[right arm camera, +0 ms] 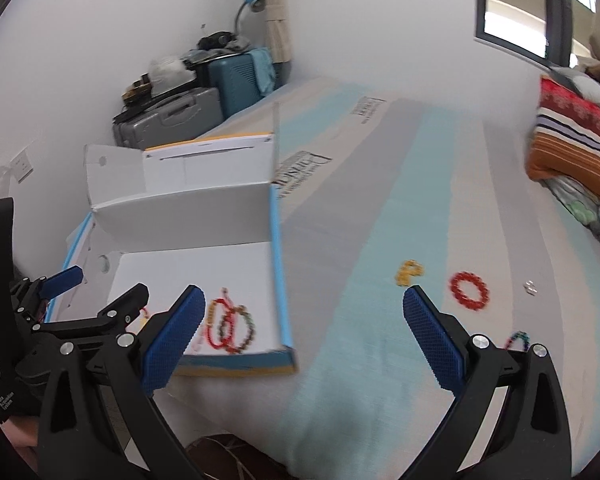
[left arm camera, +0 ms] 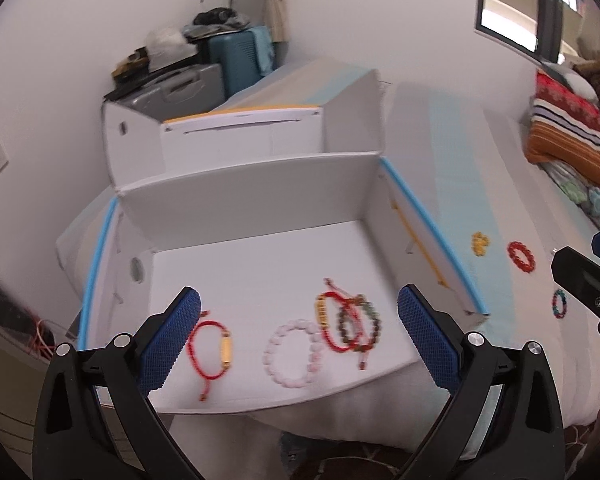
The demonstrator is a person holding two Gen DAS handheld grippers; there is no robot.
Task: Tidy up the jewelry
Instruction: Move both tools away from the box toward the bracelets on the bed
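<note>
A white box with blue edges (left arm camera: 432, 216) lies open on the bed. Inside lie a red cord bracelet with a gold bead (left arm camera: 212, 350), a pink bead bracelet (left arm camera: 294, 352) and a tangle of red and dark bead bracelets (left arm camera: 348, 322), which also shows in the right wrist view (right arm camera: 230, 328). On the bed to its right lie a yellow bead bracelet (right arm camera: 408, 272), a red bead bracelet (right arm camera: 470, 289) and a blue-red bracelet (right arm camera: 518, 339). My left gripper (left arm camera: 300, 316) is open and empty above the box. My right gripper (right arm camera: 300, 312) is open and empty above the bed.
The box's raised lid (left arm camera: 236, 128) stands behind it. Suitcases (right arm camera: 180, 114) are stacked in the far corner. Striped folded bedding (right arm camera: 572, 144) lies at the right. A small silver piece (right arm camera: 531, 287) lies on the bed beyond the red bracelet.
</note>
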